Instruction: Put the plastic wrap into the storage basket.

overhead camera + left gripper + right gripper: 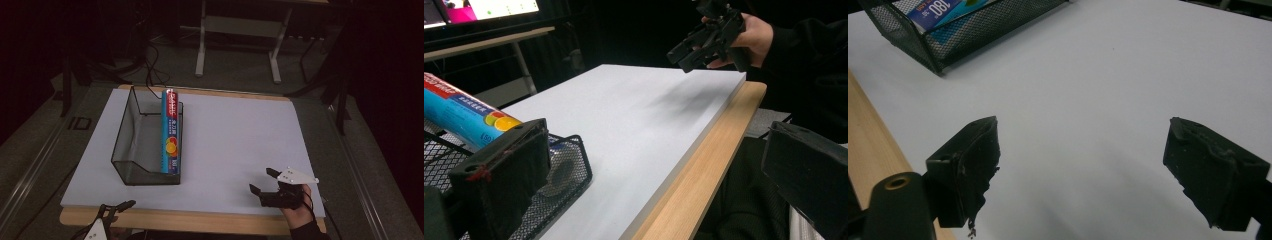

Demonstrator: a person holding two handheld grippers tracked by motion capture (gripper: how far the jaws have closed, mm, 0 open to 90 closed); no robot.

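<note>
- On the worktop (240, 145), a white board covers nearly the whole surface, with a strip of bare wood showing along the near edge.
- Toward the left of the board stands a black wire-mesh basket (135, 150), long and narrow, its length running from the near side to the far side.
- Inside the basket, against its right wall, lies a long blue box of wrap (170, 131) with a red end and a picture of fruit; its far end pokes up above the basket's rim. From the left gripper view the box (459, 112) slopes over the mesh, and from the right gripper view its printed end (943, 10) shows through the basket's near corner.
- At the near right, a hand (298, 212) holds the right tongs (262, 181) over the board, well apart from the basket; the jaws stand wide apart with nothing between them. A grey three-cornered plate (296, 176) sits on top.
- At the near left edge, the left tongs (117, 205) hover by the wooden strip, just short of the basket's near end; the jaws are spread and empty.
</note>
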